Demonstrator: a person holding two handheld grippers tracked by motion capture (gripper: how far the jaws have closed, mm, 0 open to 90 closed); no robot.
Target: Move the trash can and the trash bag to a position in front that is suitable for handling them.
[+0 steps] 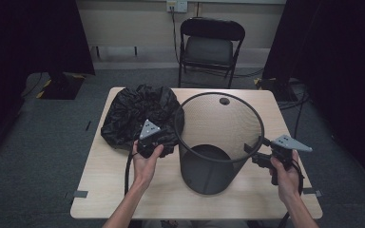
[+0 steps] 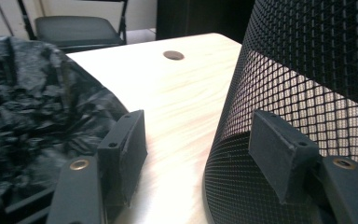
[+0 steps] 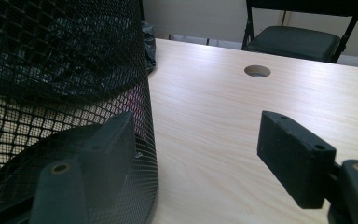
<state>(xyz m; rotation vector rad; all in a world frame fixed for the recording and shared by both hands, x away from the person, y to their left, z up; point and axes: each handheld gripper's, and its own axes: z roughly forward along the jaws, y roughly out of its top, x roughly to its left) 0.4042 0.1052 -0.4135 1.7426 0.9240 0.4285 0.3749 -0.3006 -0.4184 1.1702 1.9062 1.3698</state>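
Mesh bin [image 1: 218, 142] stands upright on the table [image 1: 123, 190], open end up. Through the mesh its floor shows bare; nothing can be seen inside it. No label, brand or writing can be read on the bin, the bag or either gripper.

Left gripper [image 1: 156, 142]: jaws part open, with bare tabletop in the gap between them. In the left gripper view [image 2: 200, 154], the crumpled black bag [image 2: 32, 116] lies just to the left of the left jaw and the bin's wall [image 2: 307, 70] stands behind the right jaw. Whether either pad touches its neighbour cannot be told. Nothing is clamped.

Right gripper [image 1: 261, 151]: jaws wide apart. In the right gripper view [image 3: 205, 154], the left jaw sits against the bin's wall [image 3: 74, 70] low down, and the right jaw stands clear over bare table. Nothing is clamped; contact between the left pad and the mesh cannot be confirmed.

Seen from above, the bin stands between the two grippers, just beside each. The bag [image 1: 140, 114] lies ahead of the left gripper, against the bin's left side.

A round hole [image 3: 257, 71] in the tabletop lies well ahead of the right gripper. A folding chair [image 1: 209, 42] stands beyond the table's far edge.
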